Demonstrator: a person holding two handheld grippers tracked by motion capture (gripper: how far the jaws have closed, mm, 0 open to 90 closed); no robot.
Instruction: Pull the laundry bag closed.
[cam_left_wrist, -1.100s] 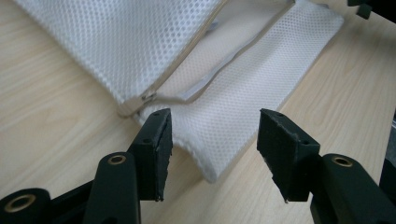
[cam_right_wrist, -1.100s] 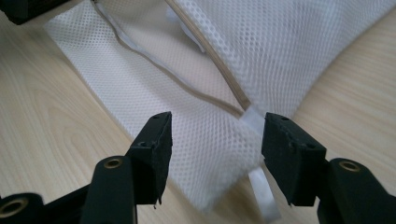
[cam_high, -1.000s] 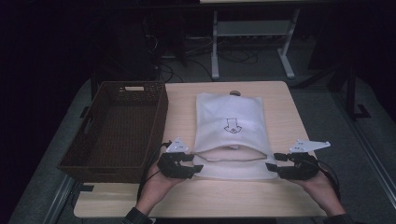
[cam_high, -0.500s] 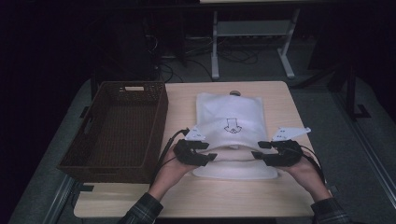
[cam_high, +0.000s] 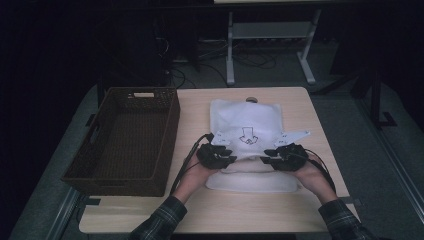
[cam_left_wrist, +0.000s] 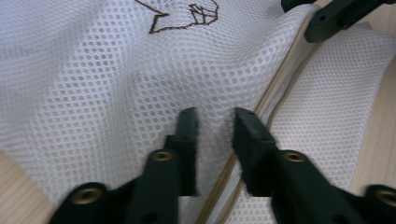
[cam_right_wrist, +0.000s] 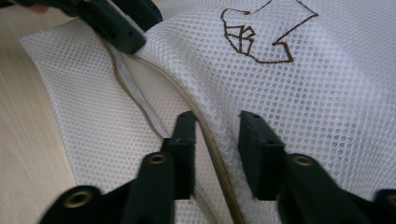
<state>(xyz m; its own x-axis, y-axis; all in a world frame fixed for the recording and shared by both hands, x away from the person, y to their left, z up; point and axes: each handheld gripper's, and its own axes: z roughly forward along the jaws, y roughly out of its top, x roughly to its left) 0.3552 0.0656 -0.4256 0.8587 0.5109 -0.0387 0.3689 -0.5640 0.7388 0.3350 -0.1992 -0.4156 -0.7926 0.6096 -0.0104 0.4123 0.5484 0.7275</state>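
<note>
A white mesh bag (cam_high: 245, 117) with a dark stitched emblem (cam_high: 246, 136) lies flat on the wooden table (cam_high: 200, 212). Its zipped mouth faces the person. My left gripper (cam_high: 216, 156) is at the left end of the mouth. In the left gripper view its jaws (cam_left_wrist: 215, 116) pinch a raised fold of the top mesh layer beside the zipper (cam_left_wrist: 275, 88). My right gripper (cam_high: 282, 155) is at the right end of the mouth. Its jaws (cam_right_wrist: 217, 119) close over the top layer's zipper edge (cam_right_wrist: 219, 158). The top layer is lifted off the lower layer (cam_high: 250, 182).
A dark wicker basket (cam_high: 120, 182), with nothing inside, stands on the table's left half, close to the bag. A small round fitting (cam_high: 251, 100) sits at the table's far edge. A metal stand (cam_high: 270, 35) and cables are on the floor beyond.
Both grippers have moved away from the person and closer together, carrying the bag's top edge up and back over the bag. The lower layer now lies bare near the front.
</note>
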